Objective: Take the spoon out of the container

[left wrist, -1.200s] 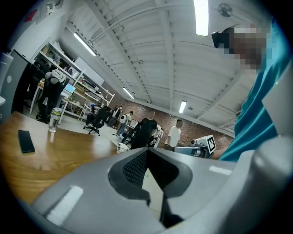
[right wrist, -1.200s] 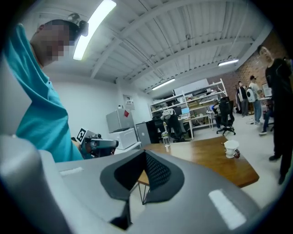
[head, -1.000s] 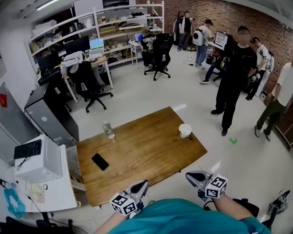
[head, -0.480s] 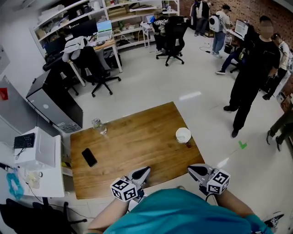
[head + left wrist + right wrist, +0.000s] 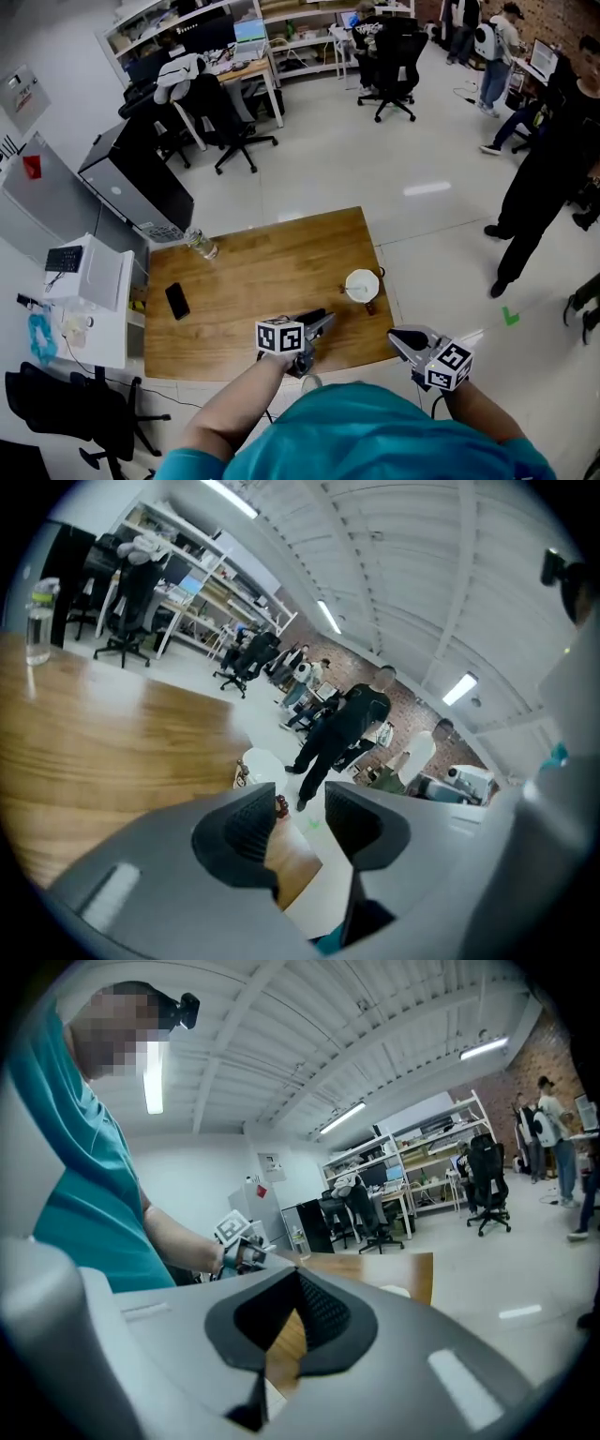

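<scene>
A white round container (image 5: 361, 284) stands near the right edge of the wooden table (image 5: 262, 277). A thin spoon lies across its mouth, and a small dark red thing sits by its base. The left gripper view shows the container (image 5: 262, 765) just beyond the jaws. My left gripper (image 5: 322, 322) hovers over the table's near edge, left of the container and short of it. Its jaws are opening with nothing between them (image 5: 300, 803). My right gripper (image 5: 395, 336) hangs off the table's near right corner, jaws together and empty (image 5: 298, 1277).
A black phone (image 5: 176, 301) lies on the table's left part and a clear bottle (image 5: 200, 244) stands at its far left corner. A white desk (image 5: 94, 281) adjoins the table's left side. A person in black (image 5: 553, 159) stands on the floor to the right.
The view has closed in on the table. My left gripper has moved forward over the near edge toward the container and its jaws have parted. The right gripper stays near the corner.
</scene>
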